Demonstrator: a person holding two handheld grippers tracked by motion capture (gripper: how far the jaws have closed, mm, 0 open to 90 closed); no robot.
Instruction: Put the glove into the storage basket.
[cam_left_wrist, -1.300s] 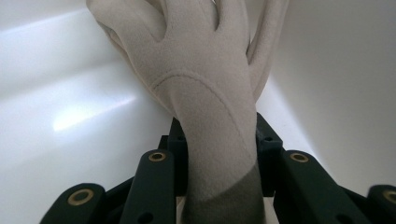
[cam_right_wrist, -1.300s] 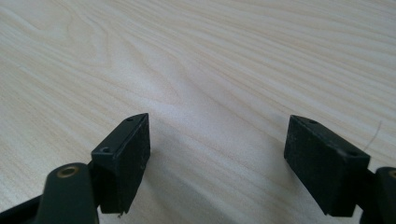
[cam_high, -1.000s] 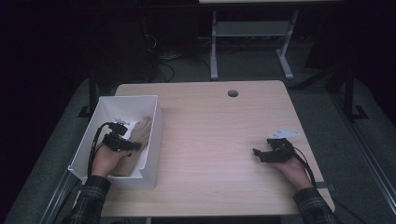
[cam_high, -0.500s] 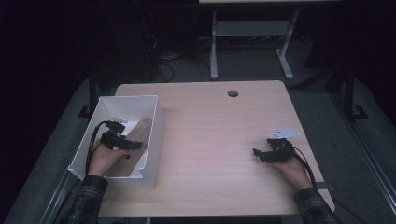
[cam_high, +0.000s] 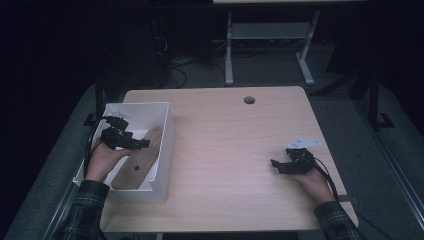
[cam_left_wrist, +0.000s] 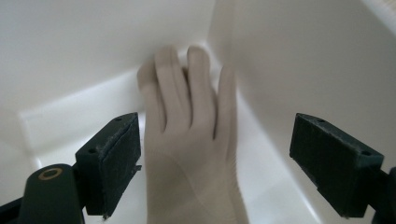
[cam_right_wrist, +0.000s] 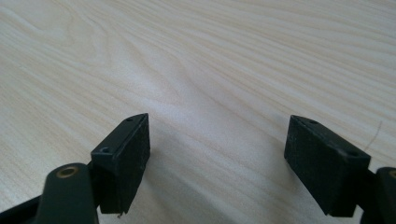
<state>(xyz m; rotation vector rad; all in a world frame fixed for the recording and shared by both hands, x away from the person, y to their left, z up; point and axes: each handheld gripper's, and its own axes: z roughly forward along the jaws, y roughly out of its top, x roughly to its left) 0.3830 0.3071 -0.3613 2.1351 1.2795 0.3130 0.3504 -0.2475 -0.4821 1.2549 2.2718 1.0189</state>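
The left gripper (cam_high: 131, 142), jaws just opened wide, has released the hand-shaped wooden piece (cam_high: 137, 165) into the white plastic bin (cam_high: 165, 145) at nine o'clock; the right gripper (cam_high: 278, 165) rests agape. Next comes withdrawal, I'd judge.

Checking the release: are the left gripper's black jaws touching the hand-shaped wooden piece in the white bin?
Apart. The left gripper view shows the left gripper with jaws wide, gaps beside the wooden hand.
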